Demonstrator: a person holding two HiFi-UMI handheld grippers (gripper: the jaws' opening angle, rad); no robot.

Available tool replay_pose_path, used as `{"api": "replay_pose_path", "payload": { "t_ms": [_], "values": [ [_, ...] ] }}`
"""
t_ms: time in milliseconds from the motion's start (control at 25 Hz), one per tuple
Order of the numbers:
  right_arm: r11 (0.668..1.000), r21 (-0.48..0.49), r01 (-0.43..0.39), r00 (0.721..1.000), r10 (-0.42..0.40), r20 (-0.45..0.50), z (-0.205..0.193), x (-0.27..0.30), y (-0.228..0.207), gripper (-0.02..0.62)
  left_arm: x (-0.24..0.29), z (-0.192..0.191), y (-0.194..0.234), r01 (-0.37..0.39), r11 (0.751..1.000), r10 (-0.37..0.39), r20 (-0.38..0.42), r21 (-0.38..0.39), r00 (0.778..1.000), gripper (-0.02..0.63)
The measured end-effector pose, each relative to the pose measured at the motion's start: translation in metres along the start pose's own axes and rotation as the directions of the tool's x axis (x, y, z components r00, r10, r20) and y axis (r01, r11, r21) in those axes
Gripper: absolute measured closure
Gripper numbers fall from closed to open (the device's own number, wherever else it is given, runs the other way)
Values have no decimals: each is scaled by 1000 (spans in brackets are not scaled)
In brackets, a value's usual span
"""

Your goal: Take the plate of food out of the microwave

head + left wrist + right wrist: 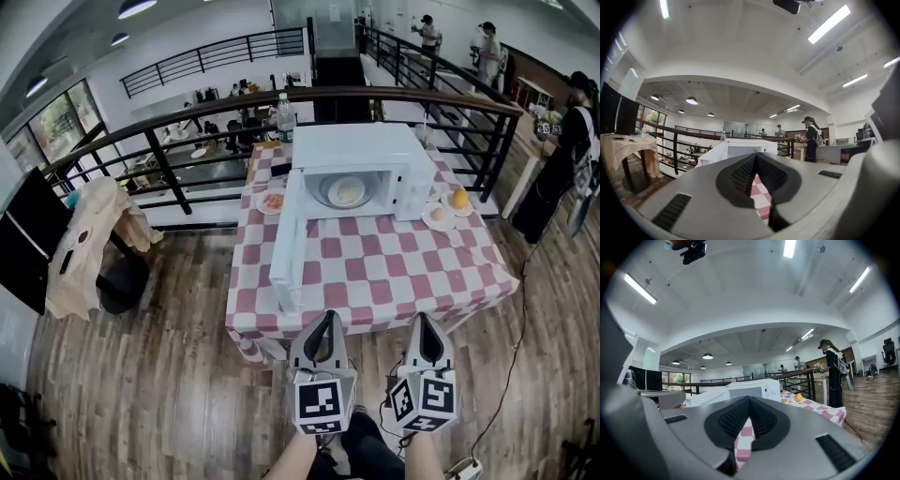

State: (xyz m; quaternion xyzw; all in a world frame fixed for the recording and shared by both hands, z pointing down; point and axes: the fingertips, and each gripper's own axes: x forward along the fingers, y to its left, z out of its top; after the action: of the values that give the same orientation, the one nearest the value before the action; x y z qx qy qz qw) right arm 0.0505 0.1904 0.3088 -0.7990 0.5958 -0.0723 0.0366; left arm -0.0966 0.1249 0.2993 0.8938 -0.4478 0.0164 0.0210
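A white microwave (361,169) stands at the back of a table with a red-and-white checked cloth (375,258). Its door (289,239) hangs open to the left. Inside rests a plate of pale food (347,191). My left gripper (327,318) and right gripper (423,319) are side by side at the table's near edge, both shut and empty, well short of the microwave. The left gripper view shows the microwave (740,149) beyond the shut gripper (756,155). It also stands (750,390) past the shut gripper (749,399) in the right gripper view.
A plate of reddish food (272,202) lies left of the microwave, and plates with an orange (458,198) and other food lie to its right. A bottle (286,117) stands behind. A black railing (309,98) runs behind the table. A person (562,150) stands at the right.
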Motion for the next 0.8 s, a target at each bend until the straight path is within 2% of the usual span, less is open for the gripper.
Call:
{"api": "replay_pose_path", "payload": {
  "t_ms": [400, 800],
  "values": [
    [998, -2, -63, 998, 63, -3, 12, 70, -36, 598, 74, 5, -14, -58, 998, 58, 2, 2, 998, 595],
    [996, 9, -93, 996, 93, -6, 13, 127, -63, 598, 127, 3, -7, -121, 993, 121, 2, 8, 993, 595]
  ]
}}
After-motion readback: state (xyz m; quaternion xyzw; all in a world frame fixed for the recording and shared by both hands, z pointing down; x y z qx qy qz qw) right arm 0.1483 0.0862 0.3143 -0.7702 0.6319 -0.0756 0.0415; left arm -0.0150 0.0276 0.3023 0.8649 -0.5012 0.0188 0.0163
